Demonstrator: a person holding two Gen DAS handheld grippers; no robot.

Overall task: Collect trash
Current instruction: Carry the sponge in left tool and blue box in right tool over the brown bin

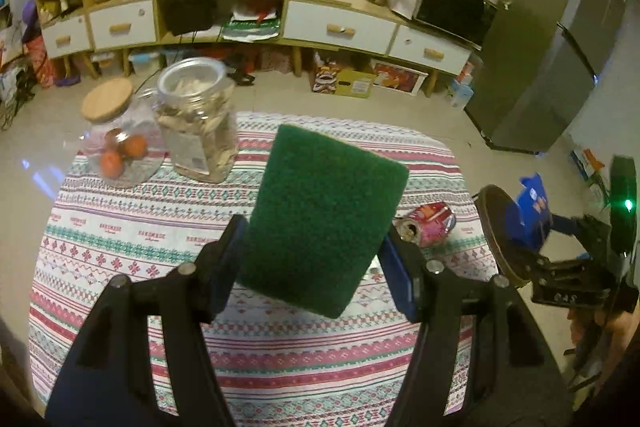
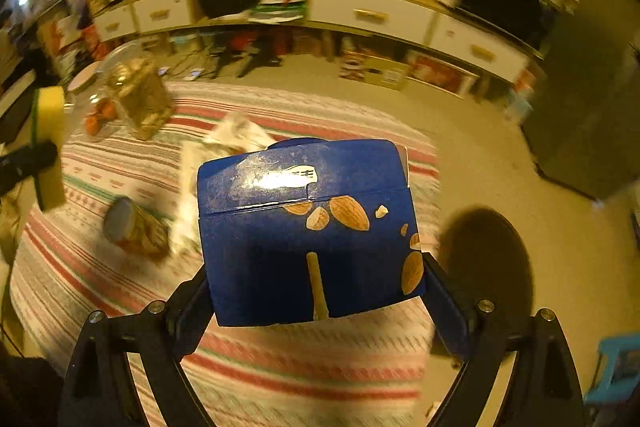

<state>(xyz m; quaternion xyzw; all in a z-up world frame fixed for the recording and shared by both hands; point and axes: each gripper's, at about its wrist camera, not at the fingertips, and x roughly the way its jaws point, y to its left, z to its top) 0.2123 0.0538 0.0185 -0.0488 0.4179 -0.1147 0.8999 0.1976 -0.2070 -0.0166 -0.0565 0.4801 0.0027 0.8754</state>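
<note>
We are gripping a green sponge point(image 1: 320, 219) in the left tongs point(image 1: 312, 259) and a blue almond box point(image 2: 308, 231) in the right tongs point(image 2: 316, 291), both held above the striped tablecloth point(image 1: 120, 247). A crushed can point(image 1: 428, 225) is lying on the cloth beside crumpled paper point(image 2: 236, 135), near two jars point(image 1: 196, 123).

Right gripper point(image 2: 316, 283) has a blue box point(image 2: 304, 227) with almonds printed on it pinched between its fingers, up over the striped tablecloth point(image 2: 280, 359). Crushed can point(image 2: 136, 227) lies on its side at left, crumpled paper point(image 2: 236, 135) past the box. Far left, the other gripper point(image 2: 28, 159) holds a yellow sponge point(image 2: 50, 147). Everything's pretty blurry.
</note>
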